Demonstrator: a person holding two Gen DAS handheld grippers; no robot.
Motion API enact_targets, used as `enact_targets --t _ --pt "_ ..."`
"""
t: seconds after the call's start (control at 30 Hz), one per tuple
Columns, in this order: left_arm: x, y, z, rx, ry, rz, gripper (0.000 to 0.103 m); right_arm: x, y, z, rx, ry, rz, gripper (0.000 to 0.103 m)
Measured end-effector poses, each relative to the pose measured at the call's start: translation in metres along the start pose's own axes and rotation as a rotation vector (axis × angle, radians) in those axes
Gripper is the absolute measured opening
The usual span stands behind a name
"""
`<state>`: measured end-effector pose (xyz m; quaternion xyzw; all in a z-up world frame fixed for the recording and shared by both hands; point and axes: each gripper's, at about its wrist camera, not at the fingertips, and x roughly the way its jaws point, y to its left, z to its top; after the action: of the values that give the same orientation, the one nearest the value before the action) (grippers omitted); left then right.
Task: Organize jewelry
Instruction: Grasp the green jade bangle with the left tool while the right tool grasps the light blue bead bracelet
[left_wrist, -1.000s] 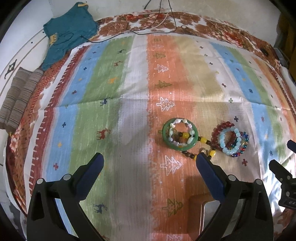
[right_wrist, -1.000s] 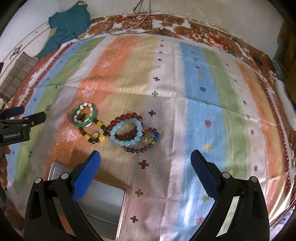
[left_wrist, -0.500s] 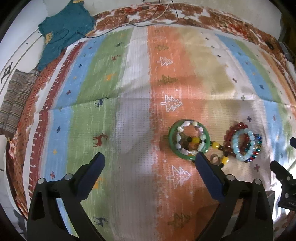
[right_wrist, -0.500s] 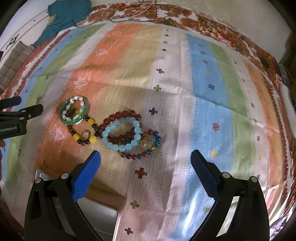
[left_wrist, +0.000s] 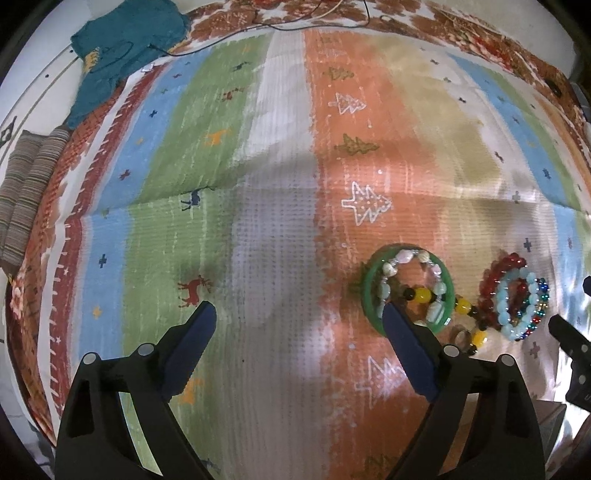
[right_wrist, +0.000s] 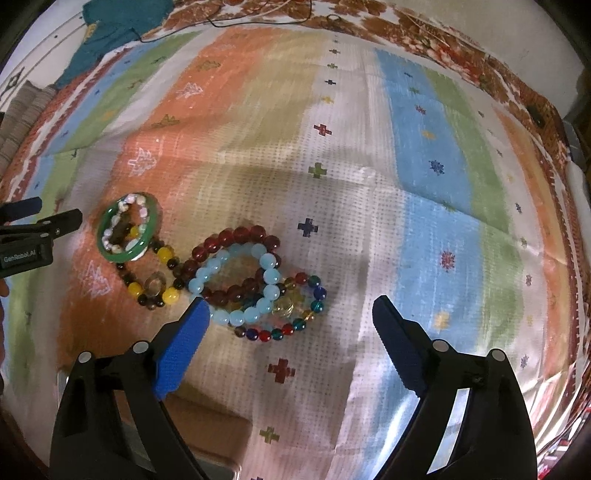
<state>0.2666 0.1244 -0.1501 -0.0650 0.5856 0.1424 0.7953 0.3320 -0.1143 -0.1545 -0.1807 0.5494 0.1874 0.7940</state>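
Jewelry: a little bunch of bracelets lies on the striped cloth (right_wrist: 424, 184) — all close together, on the orange and pale stripes.
Green ring (right_wrist: 129, 227): a smooth green bangle, flat on the cloth, at the left end of the bunch. A bracelet of pale pearly beads (left_wrist: 410, 284) lies inside it.
Yellow and dark beads (right_wrist: 155, 280): this bracelet starts under the green ring and loops out beside it. A small clear ring (right_wrist: 155, 285) sits in its loop.
Red beads (right_wrist: 236, 258): a dark red bracelet, next to the yellow one.
Light blue beads (right_wrist: 243, 288): they lie on top of the red beads.
Many-color beads (right_wrist: 291, 314): the bracelet at the right end, tucked partly under the blue one.
Left gripper (left_wrist: 297, 317): its two blue fingers are wide apart and hold nothing. The right finger tip (left_wrist: 395, 321) covers the near edge of the green ring.
Right gripper (right_wrist: 290, 314): fingers spread wide, nothing in them — the blue and many-color beads show in the gap between them.
Far corner: a teal cloth (left_wrist: 122, 48) and a folded striped cloth (left_wrist: 26, 195) lie well apart from the beads.
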Motion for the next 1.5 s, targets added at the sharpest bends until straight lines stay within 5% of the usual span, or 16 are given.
enact_targets --t 0.6,0.77,0.93,1.1,1.23,1.5 --pt "0.037 -0.006 0.010 0.040 0.058 0.003 0.087 0.032 0.004 0.013 -0.028 0.066 0.013 0.056" --pt "0.045 -0.008 0.012 0.050 0.069 -0.006 0.079 0.040 0.006 0.018 -0.034 0.077 0.023 0.049" --pt "0.043 -0.011 0.014 0.054 0.066 -0.029 0.062 0.042 0.006 0.023 -0.034 0.074 0.037 0.032" --pt "0.040 -0.014 0.016 0.058 0.066 -0.042 0.027 0.042 0.011 0.023 -0.048 0.080 0.060 0.016" --pt "0.038 -0.017 0.016 0.067 0.063 -0.029 0.008 0.040 0.015 0.021 -0.060 0.076 0.054 0.013" --pt "0.014 -0.027 0.011 0.059 0.028 -0.035 0.007 0.030 0.007 0.017 -0.040 0.039 0.035 0.012"
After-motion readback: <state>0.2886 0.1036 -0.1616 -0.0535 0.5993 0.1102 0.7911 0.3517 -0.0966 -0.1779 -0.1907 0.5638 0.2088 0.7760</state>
